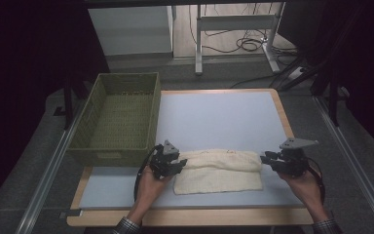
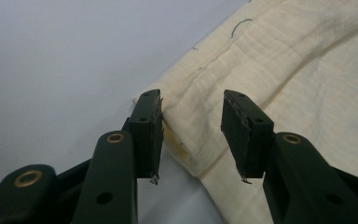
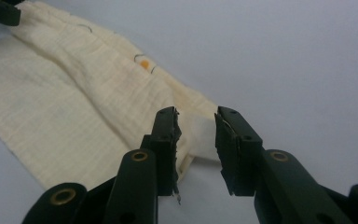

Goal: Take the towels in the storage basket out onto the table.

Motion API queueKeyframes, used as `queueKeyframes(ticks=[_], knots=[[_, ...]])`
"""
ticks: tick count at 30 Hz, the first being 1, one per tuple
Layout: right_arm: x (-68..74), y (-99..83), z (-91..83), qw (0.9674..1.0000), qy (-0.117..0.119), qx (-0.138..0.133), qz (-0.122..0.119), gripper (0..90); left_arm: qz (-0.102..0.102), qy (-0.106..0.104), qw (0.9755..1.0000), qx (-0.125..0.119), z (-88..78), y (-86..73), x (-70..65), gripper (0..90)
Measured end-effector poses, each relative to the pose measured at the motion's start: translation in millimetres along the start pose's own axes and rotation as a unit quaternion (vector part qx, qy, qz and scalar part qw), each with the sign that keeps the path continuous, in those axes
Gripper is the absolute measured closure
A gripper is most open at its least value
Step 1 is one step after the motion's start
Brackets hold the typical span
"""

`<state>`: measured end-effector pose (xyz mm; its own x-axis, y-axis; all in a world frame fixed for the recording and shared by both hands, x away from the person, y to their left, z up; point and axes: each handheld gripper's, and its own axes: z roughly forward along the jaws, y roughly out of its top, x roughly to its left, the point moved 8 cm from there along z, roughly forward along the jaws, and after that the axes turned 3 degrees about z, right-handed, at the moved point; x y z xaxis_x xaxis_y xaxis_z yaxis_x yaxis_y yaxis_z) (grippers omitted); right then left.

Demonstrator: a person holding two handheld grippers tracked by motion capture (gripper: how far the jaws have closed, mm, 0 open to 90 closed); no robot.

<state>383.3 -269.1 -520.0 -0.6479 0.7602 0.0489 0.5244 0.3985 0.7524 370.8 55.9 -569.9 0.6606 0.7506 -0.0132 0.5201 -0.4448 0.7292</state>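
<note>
With its fold laid, the cloth (image 1: 219, 170) lies flat at the table's (image 1: 224, 117) near edge; my left gripper (image 2: 192, 122) and right gripper (image 3: 196, 135) stand apart at its far corners, gripping nothing.

Dim workroom, one lit table in the middle.

Table (image 1: 224, 117) has a pale blue-grey top with a wood edge. Grey carpet floor (image 1: 29, 161) all round it. Metal rails run along the floor, left rail (image 1: 46, 178) and right rail (image 1: 355, 165). Beyond the far edge: a white cabinet (image 1: 129, 29), then the white legs of a desk frame (image 1: 236, 24) with black cables (image 1: 246, 44) looped on a lighter patch of floor. Dark curtain (image 1: 24, 48) at left; right side equally dark. Light falls mainly on the tabletop.
</note>
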Motion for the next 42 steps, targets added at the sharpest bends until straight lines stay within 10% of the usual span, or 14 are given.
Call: queueKeyframes(ticks=[10, 23, 32, 42], knots=[[-2.1, 3.4, 51.8, 0.9989, -0.003, 0.045, -0.009, 67.1, -0.006, -0.02, 0.9997, 0.013, 7.1, -3.5, -5.0, 67.2], [39.0, -34.5, 7.8, 0.9984, 0.028, 0.044, -0.022, 64.1, -0.008, -0.051, 0.9985, 0.019, -22.6, -26.4, -22.4, 60.5], [35.6, -18.3, -22.6, 0.9994, 0.013, 0.022, -0.022, 63.9, -0.001, -0.047, 0.9987, 0.017, -50.8, -31.7, -26.5, 53.6], [33.8, -21.9, -35.2, 0.9994, 0.014, 0.026, -0.015, 63.3, -0.014, -0.055, 0.9982, 0.019, -39.7, -37.1, -22.7, 52.8]])
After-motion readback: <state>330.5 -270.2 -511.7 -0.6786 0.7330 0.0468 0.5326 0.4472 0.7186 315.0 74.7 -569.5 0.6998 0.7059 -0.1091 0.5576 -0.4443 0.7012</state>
